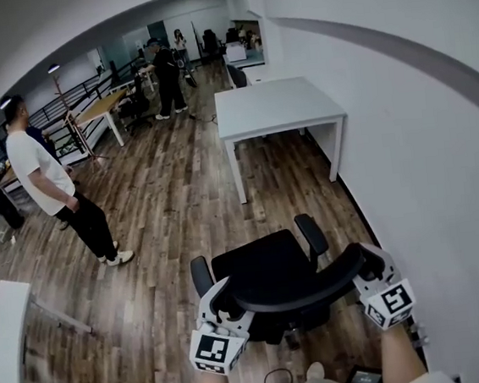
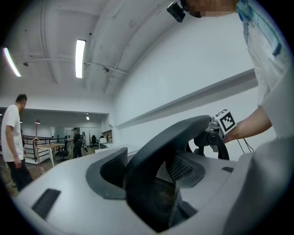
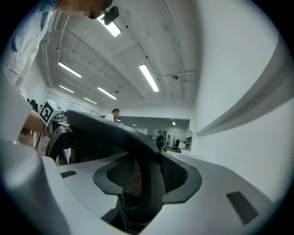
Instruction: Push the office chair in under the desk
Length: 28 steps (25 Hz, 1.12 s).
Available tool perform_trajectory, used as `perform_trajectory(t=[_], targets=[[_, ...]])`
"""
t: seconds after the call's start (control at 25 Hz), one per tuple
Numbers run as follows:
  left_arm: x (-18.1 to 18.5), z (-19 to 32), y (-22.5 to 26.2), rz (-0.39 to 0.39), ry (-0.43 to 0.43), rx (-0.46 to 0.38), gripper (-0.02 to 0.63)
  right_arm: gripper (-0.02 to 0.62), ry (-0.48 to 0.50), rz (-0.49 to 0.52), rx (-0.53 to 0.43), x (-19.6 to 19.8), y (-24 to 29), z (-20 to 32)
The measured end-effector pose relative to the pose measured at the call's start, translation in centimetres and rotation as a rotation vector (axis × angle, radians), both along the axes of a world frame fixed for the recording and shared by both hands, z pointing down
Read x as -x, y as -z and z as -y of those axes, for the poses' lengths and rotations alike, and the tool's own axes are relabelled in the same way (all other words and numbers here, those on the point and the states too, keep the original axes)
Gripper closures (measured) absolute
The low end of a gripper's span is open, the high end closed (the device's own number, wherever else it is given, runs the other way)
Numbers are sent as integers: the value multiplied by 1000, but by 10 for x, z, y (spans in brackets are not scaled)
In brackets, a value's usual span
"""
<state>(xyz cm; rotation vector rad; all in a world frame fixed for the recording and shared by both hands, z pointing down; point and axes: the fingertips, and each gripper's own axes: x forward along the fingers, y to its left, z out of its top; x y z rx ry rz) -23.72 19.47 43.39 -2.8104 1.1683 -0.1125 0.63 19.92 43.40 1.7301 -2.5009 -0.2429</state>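
Although the chair (image 1: pixel 275 286) is already being held at both ends of its backrest (image 1: pixel 305 292), the push itself is looking as though it is hardly under way. Nearest the person, the left hand-held gripper (image 1: pixel 224 303) is clamping the backrest near its left end. Its jaws are standing fairly wide, with the dark upper edge filling the gap and the mesh pads pressing on either side of it. The right hand-held gripper (image 1: pixel 365 272) is doing the same near the right end, its pads likewise bearing on that edge.

Beyond them the seat (image 1: pixel 260 265) and armrests (image 1: pixel 312 234) are facing away from the person, toward the surface (image 1: pixel 277 106), so the chair is pointing the right way. Between the two a stretch of bare wooden floor (image 1: pixel 266 200) is lying open. The chair is sitting well apart from the surface, with no part of it underneath. Further off, the surface is standing against the white wall (image 1: pixel 424 167), and the space below it is looking free.

So the grasp is looking done, while rolling the chair forward across the floor and sliding the seat in beneath the surface are remaining. A person (image 1: pixel 46 177) is standing well off to the left, clear of that path.
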Motion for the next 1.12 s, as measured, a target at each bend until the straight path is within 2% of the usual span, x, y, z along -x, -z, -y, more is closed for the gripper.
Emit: perform_trajectory(t=[0.16, 0.68, 0.92, 1.12], targets=[[-1, 5, -1, -7, 0, 6, 347, 397, 1, 0, 6, -1, -1, 2], [-42, 37, 0, -7, -6, 34, 345, 396, -7, -3, 19, -42, -5, 26], [-56, 64, 1, 5, -18, 43, 344, 396, -16, -46, 39, -56, -7, 48], [-69, 91, -2, 4, -27, 40, 344, 393, -28, -37, 24, -70, -8, 70]])
